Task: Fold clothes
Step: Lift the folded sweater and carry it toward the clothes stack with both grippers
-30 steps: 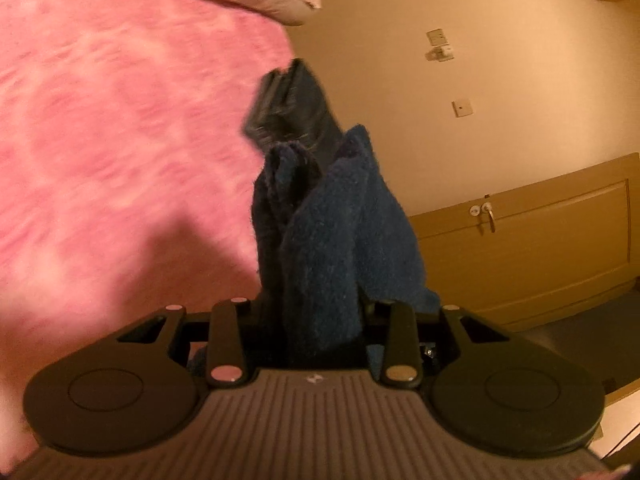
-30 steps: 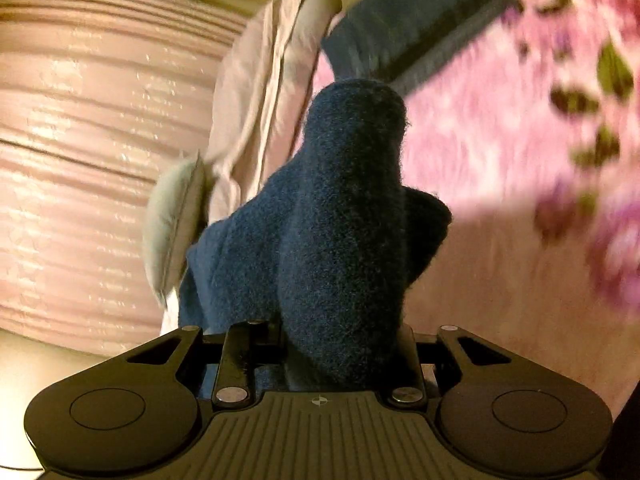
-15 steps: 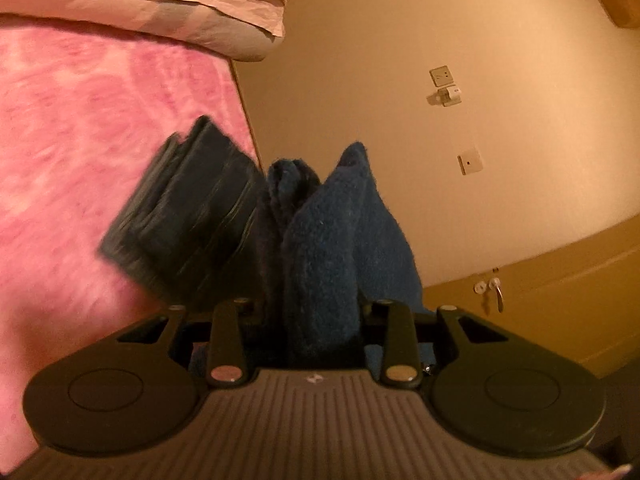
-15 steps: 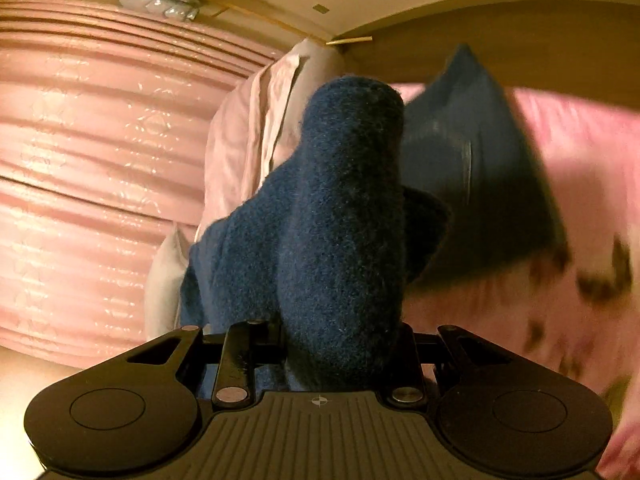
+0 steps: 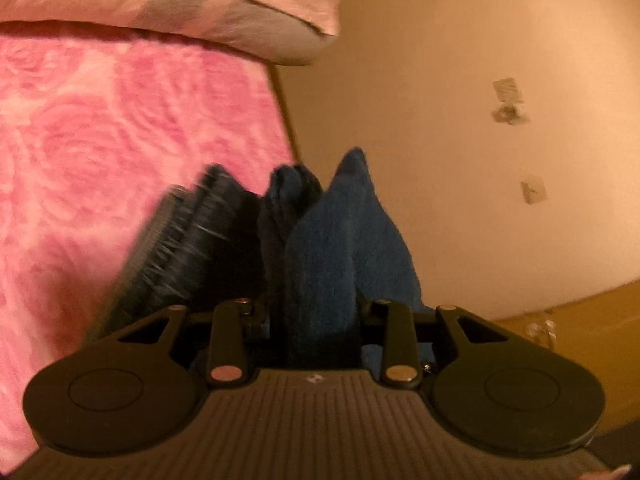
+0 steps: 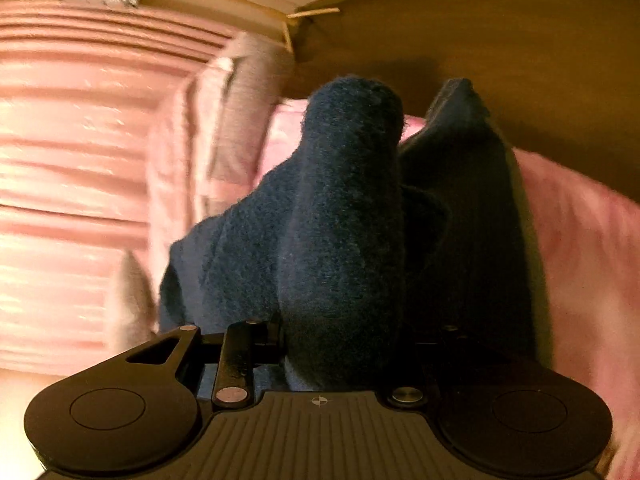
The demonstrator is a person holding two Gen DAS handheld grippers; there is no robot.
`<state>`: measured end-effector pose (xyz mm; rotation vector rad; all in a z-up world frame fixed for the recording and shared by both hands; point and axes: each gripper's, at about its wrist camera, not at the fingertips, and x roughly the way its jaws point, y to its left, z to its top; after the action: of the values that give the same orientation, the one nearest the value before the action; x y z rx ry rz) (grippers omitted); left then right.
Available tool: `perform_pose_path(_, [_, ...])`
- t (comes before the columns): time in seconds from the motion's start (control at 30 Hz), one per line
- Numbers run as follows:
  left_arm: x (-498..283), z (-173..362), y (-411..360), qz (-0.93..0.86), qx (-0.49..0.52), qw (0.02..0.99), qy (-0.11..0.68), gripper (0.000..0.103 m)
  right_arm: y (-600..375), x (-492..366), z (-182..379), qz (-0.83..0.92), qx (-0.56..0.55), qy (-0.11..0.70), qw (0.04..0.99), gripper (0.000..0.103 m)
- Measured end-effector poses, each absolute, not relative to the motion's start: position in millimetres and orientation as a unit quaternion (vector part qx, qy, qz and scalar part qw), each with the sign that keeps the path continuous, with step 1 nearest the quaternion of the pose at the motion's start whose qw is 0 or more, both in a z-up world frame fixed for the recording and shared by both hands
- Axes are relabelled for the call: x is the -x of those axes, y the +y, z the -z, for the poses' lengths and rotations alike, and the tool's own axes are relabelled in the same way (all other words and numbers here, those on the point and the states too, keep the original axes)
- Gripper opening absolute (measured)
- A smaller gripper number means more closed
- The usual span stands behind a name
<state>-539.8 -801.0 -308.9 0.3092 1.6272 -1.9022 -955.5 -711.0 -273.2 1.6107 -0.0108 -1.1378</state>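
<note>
Navy garment (image 6: 344, 216), bunched, hiding right claw (image 6: 340, 320) fingers.

The left gripper (image 5: 320, 264) points forward and slightly down, its 2 fingers hidden under bunched dark blue fleece cloth (image 5: 340, 248) clamped between them. The right gripper (image 6: 344, 240) tilts down likewise, its jaws opening, the same cloth (image 6: 332, 220) draped thick between them.

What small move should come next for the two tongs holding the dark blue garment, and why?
Probably lower the dark blue garment onto the pink blanket. Both the left tongs and right tongs have bunched cloth between them, the right jaws are opening, and folded dark clothes lie just ahead.
</note>
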Motion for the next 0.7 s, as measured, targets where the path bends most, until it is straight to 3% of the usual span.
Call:
perform_pose_path(0.07, [535.2, 327.3, -811.8, 0.709, -0.104, 0.315, 0.623, 0.028, -720.9, 957.9, 289.3, 0.496, -0.673, 0.004, 0.548, 0.050])
perform_pose_path(0.1, [534.6, 329.1, -815.3, 0.709, -0.103, 0.315, 0.623, 0.028, -724.1, 959.2, 295.4, 0.505, -0.670, 0.003, 0.545, 0.065])
perform_pose_path(0.27, [537.2, 308.7, -825.1, 0.741, -0.140, 0.307, 0.580, 0.032, -715.3, 963.8, 289.0, 0.529, -0.643, 0.011, 0.554, 0.069])
perform_pose_path(0.5, [553.9, 268.5, -849.7, 0.790, -0.173, 0.308, 0.501, 0.064, -705.6, 989.7, 255.6, 0.578, -0.592, 0.006, 0.562, 0.071])
perform_pose_path(0.57, [568.9, 269.2, -855.8, 0.796, -0.194, 0.307, 0.484, 0.061, -712.8, 988.6, 254.1, 0.575, -0.582, 0.015, 0.574, 0.070])
perform_pose_path(0.6, [576.4, 269.6, -858.9, 0.799, -0.205, 0.307, 0.475, 0.047, -718.4, 985.2, 254.9, 0.577, -0.576, 0.029, 0.579, 0.046])
perform_pose_path(0.63, [583.1, 271.6, -861.0, 0.803, -0.213, 0.302, 0.468, 0.030, -724.9, 981.7, 257.2, 0.579, -0.570, 0.046, 0.582, 0.013])
perform_pose_path(0.67, [587.7, 272.6, -861.0, 0.807, -0.215, 0.299, 0.461, 0.004, -728.1, 979.3, 257.6, 0.582, -0.562, 0.053, 0.586, 0.012])
perform_pose_path(0.7, [592.0, 273.4, -860.7, 0.812, -0.215, 0.297, 0.455, 0.003, -729.2, 977.6, 256.7, 0.586, -0.552, 0.053, 0.590, 0.010])
